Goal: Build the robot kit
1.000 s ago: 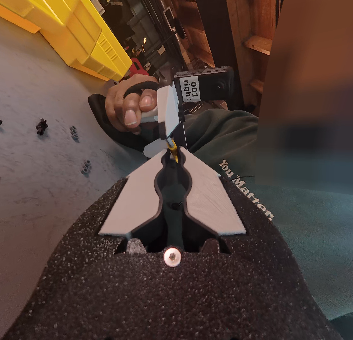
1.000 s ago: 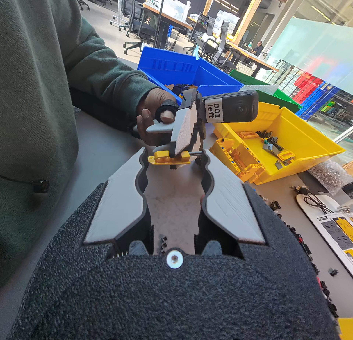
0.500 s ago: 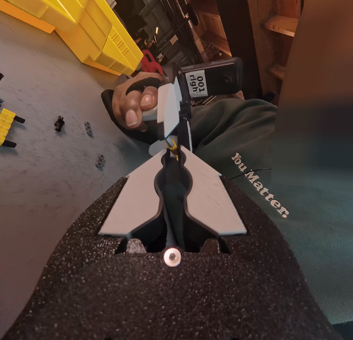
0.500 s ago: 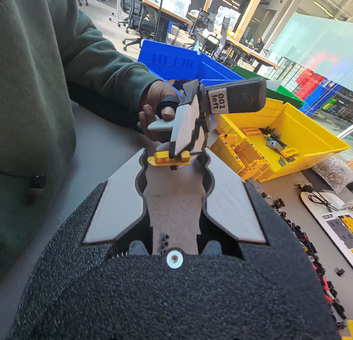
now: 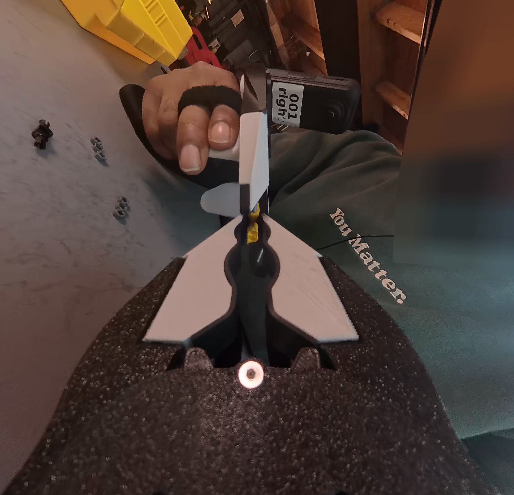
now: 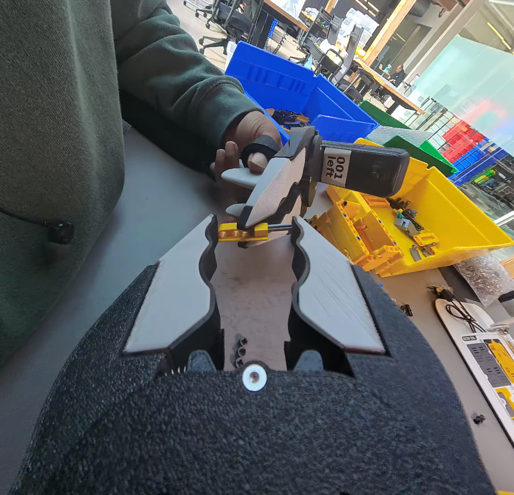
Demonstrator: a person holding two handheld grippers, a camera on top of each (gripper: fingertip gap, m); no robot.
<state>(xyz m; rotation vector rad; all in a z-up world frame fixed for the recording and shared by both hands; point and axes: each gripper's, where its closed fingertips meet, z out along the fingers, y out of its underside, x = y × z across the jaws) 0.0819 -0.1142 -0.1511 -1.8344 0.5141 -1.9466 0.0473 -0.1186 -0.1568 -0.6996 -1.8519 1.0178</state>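
R gripper (image 6: 251, 225): jaws spread wide, gripping nothing. Its tips sit on either side of a yellow beam (image 6: 243, 232) w/ a dark pin (image 6: 279, 227) sticking out one end; the pin's end is at or just off the R-hand fingertip, can't tell if touching. Thru the gap between the fingers, low down: a small grey connector (image 6: 240, 351) lying on the grey table (image 6: 155, 192).

L gripper (image 5: 252, 227): jaws clenched on the yellow beam, held up off the table. In the L wrist view the beam shows end-on as a thin yellow sliver at the tips. The R gripper's fingers come in edge-on just past it, w/ the R hand (image 5: 189, 120) behind, a black strap round one finger.

In the R wrist view the L hand (image 6: 247, 145) holds its gripper the same way, green sleeve (image 6: 178, 75) behind it. A black camera (image 6: 361, 170) w/ a white sticker sits on top of that gripper.

Table bits, L wrist view: two grey connectors (image 5: 121, 206) (image 5: 98, 150) and a black pin piece (image 5: 41, 134), well apart from the grippers.

Farther off: yellow bin (image 6: 450, 223) w/ yellow and dark parts inside, a yellow built assembly (image 6: 358, 237) leaning at its near side. Blue bin (image 6: 281, 84) beyond the L hand. Far R edge: printed sheet (image 6: 489, 359), black cable (image 6: 456, 306), scattered small dark parts. Desks and chairs in the background.
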